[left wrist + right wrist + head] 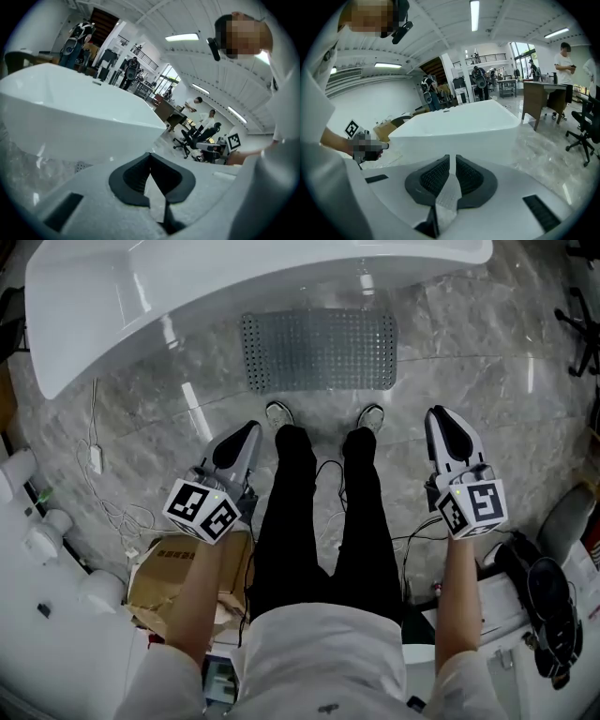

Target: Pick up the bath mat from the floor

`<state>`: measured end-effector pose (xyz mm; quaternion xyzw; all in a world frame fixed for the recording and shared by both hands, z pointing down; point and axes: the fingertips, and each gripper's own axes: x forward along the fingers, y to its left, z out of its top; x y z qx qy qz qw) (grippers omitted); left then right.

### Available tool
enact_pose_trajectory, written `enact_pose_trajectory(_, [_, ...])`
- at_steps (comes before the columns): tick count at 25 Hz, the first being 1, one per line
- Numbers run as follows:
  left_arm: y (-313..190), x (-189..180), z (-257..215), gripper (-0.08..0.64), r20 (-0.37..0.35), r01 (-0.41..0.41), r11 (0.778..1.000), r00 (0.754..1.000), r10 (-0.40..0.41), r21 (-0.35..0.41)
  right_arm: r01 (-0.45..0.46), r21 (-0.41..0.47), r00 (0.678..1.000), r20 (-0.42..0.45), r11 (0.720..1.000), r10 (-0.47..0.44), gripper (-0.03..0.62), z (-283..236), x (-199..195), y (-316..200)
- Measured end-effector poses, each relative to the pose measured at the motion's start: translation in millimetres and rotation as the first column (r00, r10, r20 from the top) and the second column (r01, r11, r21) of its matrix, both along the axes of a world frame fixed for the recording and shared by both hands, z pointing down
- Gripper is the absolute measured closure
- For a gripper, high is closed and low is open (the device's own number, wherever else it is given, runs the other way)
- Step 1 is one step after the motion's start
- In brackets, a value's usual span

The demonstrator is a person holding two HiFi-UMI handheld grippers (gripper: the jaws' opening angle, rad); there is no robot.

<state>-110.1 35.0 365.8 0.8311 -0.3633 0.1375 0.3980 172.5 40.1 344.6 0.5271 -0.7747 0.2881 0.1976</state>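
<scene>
- Bath mat (319, 350): grey, perforated, flat on the marble floor (469, 343), directly ahead of the person's shoes (279, 413) and well clear of both grippers
- Its far edge meets the outline of the white bathtub (187, 287); whether the tub's rim overhangs it cannot be told from the head view
- Left gripper (251, 429): held in front of the person's left leg, pointing toward the mat, above the floor and touching nothing
- In its own view the left gripper (150, 155) has its dark jaws closed together with nothing between them; the picture is soft with blur
- A small dotted patch below the tub's edge in that view may be the mat, but too little shows to confirm
- Right gripper (441, 416): held outside the right leg, short of the mat's right end
- In its own view the right gripper (450, 157) has its jaws closed, only a sliver of the tub showing between the pads, nothing gripped
- There the gripper's own body covers the floor in front of the tub, so the mat is hidden
- Cardboard box (178, 568): at the lower left, partly hidden by the left forearm
- Dark items at the lower right edge are cut off and cannot be identified
</scene>
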Motion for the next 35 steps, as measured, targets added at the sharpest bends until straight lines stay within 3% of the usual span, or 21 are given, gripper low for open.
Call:
enact_pose_trajectory(3, [-6.7, -15.6, 42.4, 0.555, -0.043, 0.018, 0.998, 0.999, -0.021, -0.064, 0.004, -0.029, 1.000, -0.018, 1.000, -0.004, 0.582, 39.3, -12.5, 1.2])
enact_pose_trajectory(9, [-11.8, -33.3, 147.1, 0.555, -0.023, 0.008, 0.994, 1.000, -0.011, -0.108, 0.047, -0.099, 0.996, -0.069, 0.994, -0.054, 0.564, 141.5, -19.6, -1.6])
enact_pose_trajectory(11, [-9.6, -36.1, 190.1, 0.555, 0.000, 0.003, 0.992, 1.000, -0.003, -0.127, 0.069, -0.118, 0.995, -0.065, 0.991, -0.077, 0.518, 181.9, -19.5, -4.0])
enact_pose_trajectory(20, [28.7, -62.4, 357.5, 0.555, 0.116, 0.014, 0.974, 0.993, 0.013, -0.225, 0.087, -0.238, 0.987, -0.111, 0.967, -0.116, 0.474, 358.3, 5.9, 14.8])
enact_pose_trajectory(24, [30.3, -78.0, 420.1, 0.554, 0.164, 0.064, 0.964, 0.986, -0.021, -0.260, 0.043, -0.310, 0.987, -0.134, 0.950, -0.088, 0.469, 436.9, 35.6, 18.7])
enact_pose_trajectory(27, [18.7, -78.5, 466.8, 0.551, 0.196, 0.052, 0.967, 0.981, -0.003, -0.248, -0.006, -0.365, 0.990, -0.134, 0.931, -0.047, 0.460, 496.8, 59.0, 15.1])
enact_pose_trajectory(32, [9.5, -93.8, 543.4, 0.462, 0.264, 0.111, 0.958, 0.964, -0.039, -0.263, -0.013, -0.408, 0.977, -0.200, 0.913, -0.075, 0.456, 573.6, 92.4, 9.2])
enact_pose_trajectory(35, [3.1, -117.4, 586.4, 0.429, 0.343, 0.147, 0.951, 0.938, -0.046, -0.274, -0.038, -0.420, 0.975, -0.213, 0.907, -0.058, 0.446, 602.5, 109.0, 5.5])
